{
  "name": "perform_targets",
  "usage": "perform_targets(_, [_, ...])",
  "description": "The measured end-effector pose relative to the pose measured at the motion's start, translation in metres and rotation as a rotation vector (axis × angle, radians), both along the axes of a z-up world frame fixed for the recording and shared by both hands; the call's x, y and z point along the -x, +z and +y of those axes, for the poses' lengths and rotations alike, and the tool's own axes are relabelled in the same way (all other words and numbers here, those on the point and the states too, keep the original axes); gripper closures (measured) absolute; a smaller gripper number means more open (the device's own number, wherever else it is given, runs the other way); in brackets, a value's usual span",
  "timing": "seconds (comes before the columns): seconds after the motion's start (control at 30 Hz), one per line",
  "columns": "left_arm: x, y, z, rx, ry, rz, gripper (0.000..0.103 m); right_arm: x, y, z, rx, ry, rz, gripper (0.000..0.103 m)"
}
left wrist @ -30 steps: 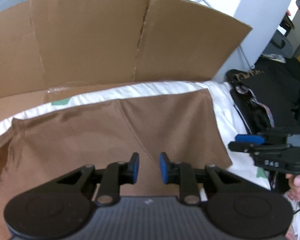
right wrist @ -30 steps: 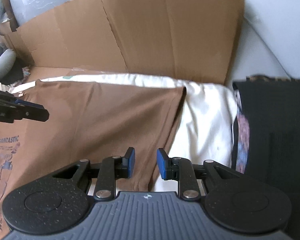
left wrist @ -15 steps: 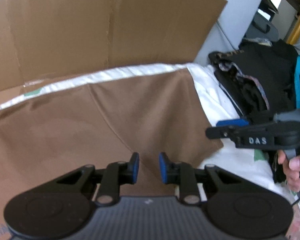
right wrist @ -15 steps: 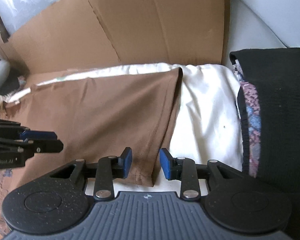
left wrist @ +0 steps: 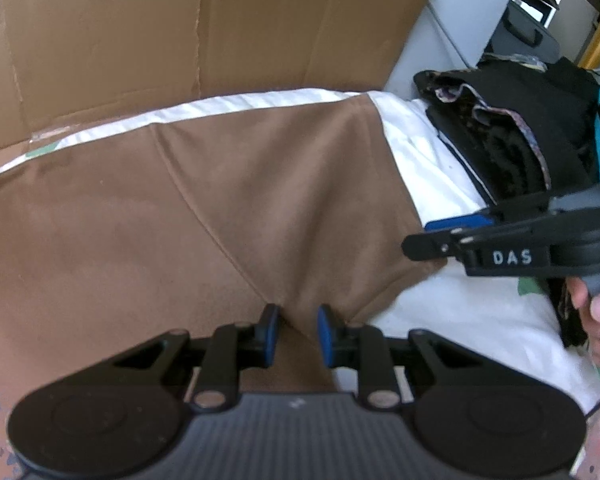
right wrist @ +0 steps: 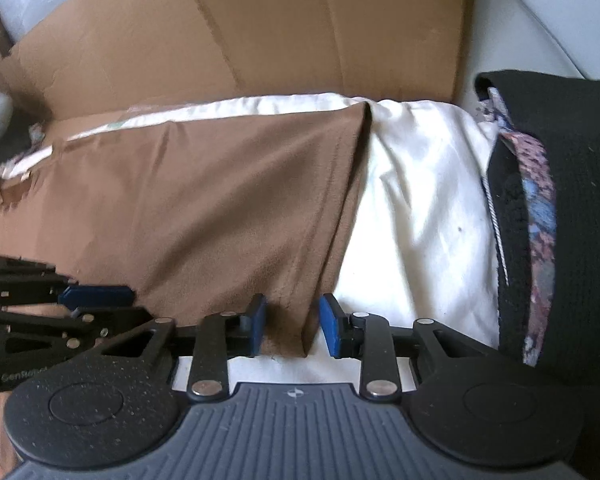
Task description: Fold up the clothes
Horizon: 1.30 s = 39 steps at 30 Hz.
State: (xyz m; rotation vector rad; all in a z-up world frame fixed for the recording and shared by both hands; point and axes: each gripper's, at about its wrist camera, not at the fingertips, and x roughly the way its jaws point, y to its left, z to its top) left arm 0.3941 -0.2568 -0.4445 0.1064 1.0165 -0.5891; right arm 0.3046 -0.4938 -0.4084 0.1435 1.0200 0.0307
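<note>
The brown garment (left wrist: pixel 228 200) lies spread flat on a white sheet (left wrist: pixel 440 312), directly ahead of and beneath both grippers. A diagonal seam runs across the cloth toward the left gripper (left wrist: pixel 298 334).

Left gripper: the jaws stand a narrow gap apart. Brown cloth shows in that gap, below the blue pads (left wrist: pixel 324 336); neither pad presses on it. The garment's near right corner lies just to the right of this gripper.

Right gripper (right wrist: pixel 292 328): the jaws have just been closing. They straddle the garment's right-hand edge, where the cloth rises in a small ridge between the pads. A gap shows on each side of the ridge, so the pads do not yet pinch it. White sheet lies bare to the right of this gripper.

In the left wrist view, the right gripper (left wrist: pixel 440 240) sits at the garment's right edge, held by a hand (left wrist: pixel 596 312).

A stack of dark clothes (right wrist: pixel 560 220) rests on the sheet, well to the right of the right gripper. An upright sheet of cardboard (right wrist: pixel 260 32) stands beyond the garment's far edge, ahead of both grippers.
</note>
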Motion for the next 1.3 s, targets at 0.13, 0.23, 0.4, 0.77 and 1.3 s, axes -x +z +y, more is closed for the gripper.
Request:
perform_targets(0.13, [-0.001,0.002,-0.002,0.001,0.003,-0.003,0.08,0.001,0.003,-0.001,0.021,0.019,-0.024,0.102])
perform_targets(0.23, [-0.001,0.008,0.003,0.027,0.019,-0.006,0.08,0.005,0.007,-0.001,0.051,0.028,-0.041,0.102])
perform_targets(0.4, [0.004,0.016,0.004,0.055,0.017,-0.034,0.08,0.009,0.009,-0.009,0.066,0.008,-0.016,0.102])
perform_targets(0.77, [0.009,0.003,-0.006,-0.008,-0.009,-0.024,0.077,0.009,0.02,-0.007,0.136,-0.02,-0.034,0.099])
perform_targets(1.3, [-0.004,0.015,0.015,0.076,0.081,-0.04,0.077,-0.013,-0.004,0.0,0.078,0.084,-0.083,0.092])
